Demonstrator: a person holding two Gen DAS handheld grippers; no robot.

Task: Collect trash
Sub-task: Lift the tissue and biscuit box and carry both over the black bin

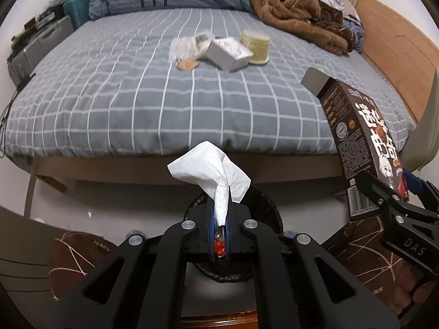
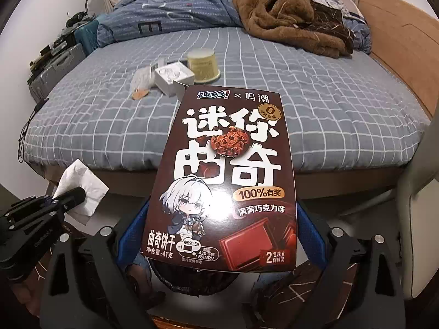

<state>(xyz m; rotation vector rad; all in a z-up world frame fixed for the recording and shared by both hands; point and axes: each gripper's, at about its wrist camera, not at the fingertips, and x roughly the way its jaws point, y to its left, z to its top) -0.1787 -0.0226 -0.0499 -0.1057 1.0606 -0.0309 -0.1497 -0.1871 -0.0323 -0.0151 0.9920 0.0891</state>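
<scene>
We see the left gripper (image 1: 221, 227) jaws pinching a white tissue (image 1: 211, 172), right gripper (image 2: 211, 235) jaws clamping a cookie box (image 2: 225, 178), both beyond the bed's (image 1: 109, 104) near edge. More trash, a white box (image 1: 229, 53) and cup (image 1: 255, 46), sits mid-bed.

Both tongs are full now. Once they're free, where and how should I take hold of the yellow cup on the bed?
The yellow cup stands upside down, wide rim on the bedspread. Probably grip its side wall mid-height, coming from the cup's right side, since the white box sits close against its left.
</scene>
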